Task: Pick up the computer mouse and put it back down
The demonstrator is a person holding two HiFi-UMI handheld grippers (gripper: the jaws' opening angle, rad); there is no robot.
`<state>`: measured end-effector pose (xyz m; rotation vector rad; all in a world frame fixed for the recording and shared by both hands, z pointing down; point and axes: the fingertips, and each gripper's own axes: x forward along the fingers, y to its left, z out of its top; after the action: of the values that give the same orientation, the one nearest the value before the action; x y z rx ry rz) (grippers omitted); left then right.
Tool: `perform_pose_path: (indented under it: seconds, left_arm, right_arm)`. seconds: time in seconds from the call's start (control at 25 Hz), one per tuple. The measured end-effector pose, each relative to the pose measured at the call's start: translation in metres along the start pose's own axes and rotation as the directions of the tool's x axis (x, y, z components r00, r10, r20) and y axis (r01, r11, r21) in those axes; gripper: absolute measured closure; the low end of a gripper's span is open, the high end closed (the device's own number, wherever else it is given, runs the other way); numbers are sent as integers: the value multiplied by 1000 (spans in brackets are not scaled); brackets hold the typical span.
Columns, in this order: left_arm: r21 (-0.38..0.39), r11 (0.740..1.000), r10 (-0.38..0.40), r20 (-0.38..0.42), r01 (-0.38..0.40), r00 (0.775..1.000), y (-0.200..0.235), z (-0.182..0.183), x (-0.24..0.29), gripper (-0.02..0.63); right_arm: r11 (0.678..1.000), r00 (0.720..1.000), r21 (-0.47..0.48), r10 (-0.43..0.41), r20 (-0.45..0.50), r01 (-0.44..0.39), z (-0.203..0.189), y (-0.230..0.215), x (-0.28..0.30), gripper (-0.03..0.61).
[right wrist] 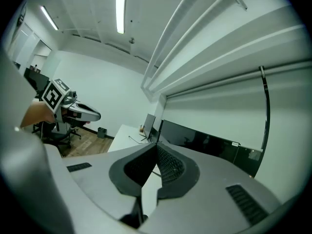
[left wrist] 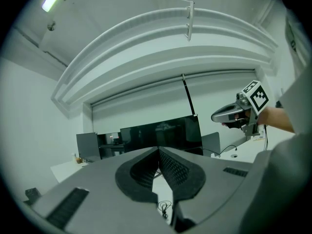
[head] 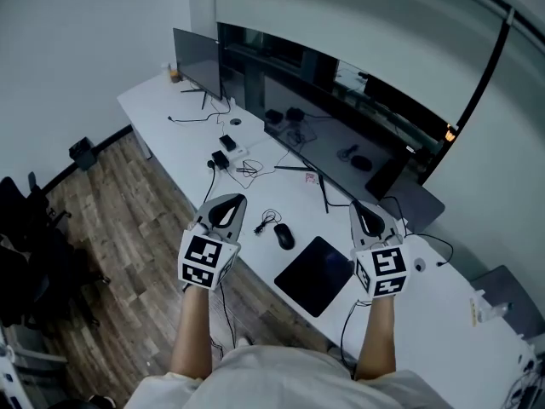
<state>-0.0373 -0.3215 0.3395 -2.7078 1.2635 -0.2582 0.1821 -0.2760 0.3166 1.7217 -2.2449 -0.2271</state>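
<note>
Here, computer mouse (head: 283, 236) lies beside black mat (head: 315, 274).

An office — long white desk (head: 174, 130), dark monitors (head: 197, 61).

free: above mouse pad (head: 315, 275) | blocked: monitor (head: 328, 122) behind (cables (head: 247, 169) left of mouse (head: 283, 236))

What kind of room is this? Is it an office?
Most likely an office. A long white desk holds a very wide dark monitor, a computer mouse and a black mouse pad.
</note>
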Motion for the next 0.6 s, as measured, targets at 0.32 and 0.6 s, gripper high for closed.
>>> perform_pose_path:
  seconds: [0.32,0.6]
  left_arm:
    - [51,998,-41,32,39,999,-13,22,-2,598]
    - [66,997,-51,33,48,998,-17,25,-4,598]
  right_arm:
    - [999,1000,-38,31,-1,-31,7,10,-9,566]
    - [997,998,-51,63,-12,-63,4,22,-6,566]
